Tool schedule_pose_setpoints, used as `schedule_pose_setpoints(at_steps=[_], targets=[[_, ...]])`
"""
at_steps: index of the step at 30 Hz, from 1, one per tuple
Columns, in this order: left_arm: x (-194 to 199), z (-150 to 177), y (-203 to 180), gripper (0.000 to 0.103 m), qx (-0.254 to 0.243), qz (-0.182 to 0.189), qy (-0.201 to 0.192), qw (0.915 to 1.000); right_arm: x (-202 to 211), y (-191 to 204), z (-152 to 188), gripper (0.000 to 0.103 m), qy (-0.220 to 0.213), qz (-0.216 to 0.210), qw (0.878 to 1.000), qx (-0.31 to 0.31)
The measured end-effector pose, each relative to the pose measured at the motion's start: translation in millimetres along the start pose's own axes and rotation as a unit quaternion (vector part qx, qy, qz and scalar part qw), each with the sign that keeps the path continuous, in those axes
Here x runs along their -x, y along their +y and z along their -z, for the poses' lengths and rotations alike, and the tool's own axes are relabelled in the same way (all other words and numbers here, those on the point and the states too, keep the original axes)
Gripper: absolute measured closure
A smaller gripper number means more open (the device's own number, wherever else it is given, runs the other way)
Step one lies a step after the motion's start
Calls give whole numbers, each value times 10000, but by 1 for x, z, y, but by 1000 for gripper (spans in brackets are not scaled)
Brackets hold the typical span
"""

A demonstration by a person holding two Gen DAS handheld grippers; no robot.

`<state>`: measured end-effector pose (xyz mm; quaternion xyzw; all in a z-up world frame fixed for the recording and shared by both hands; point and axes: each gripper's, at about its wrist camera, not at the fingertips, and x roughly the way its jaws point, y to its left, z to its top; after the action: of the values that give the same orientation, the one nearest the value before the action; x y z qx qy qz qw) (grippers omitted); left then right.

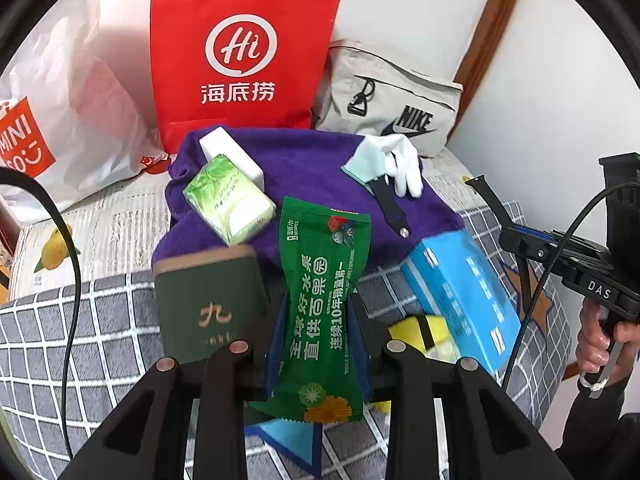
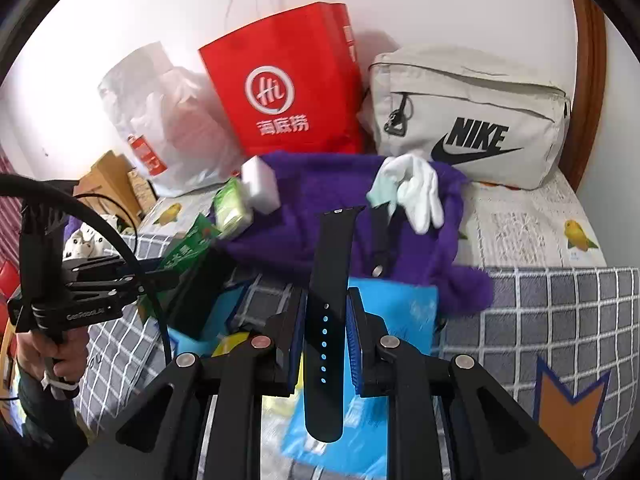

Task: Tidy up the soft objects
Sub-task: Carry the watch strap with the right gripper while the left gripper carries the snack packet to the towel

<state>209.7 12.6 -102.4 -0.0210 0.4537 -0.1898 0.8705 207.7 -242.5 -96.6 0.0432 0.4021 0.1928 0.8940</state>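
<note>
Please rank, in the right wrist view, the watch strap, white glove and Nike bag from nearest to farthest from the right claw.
1. Watch strap: gripped in the right claw.
2. White glove: ahead, on the purple cloth.
3. Nike bag: farthest, against the wall.

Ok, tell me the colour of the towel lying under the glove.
Purple. The towel under the white glove shows best in the right wrist view.

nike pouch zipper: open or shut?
Shut. The grey Nike pouch shows its zipper line closed end to end, pull hanging at the left; nothing gapes.
</note>
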Motion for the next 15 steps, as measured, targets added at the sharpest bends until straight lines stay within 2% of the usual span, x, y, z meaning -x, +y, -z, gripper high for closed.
schedule_pose_setpoints(at_steps=[15], targets=[[-25,-34,5,75,203,-65,-61,9998,-39,-35,-43,83,-42,259,9995,-189]])
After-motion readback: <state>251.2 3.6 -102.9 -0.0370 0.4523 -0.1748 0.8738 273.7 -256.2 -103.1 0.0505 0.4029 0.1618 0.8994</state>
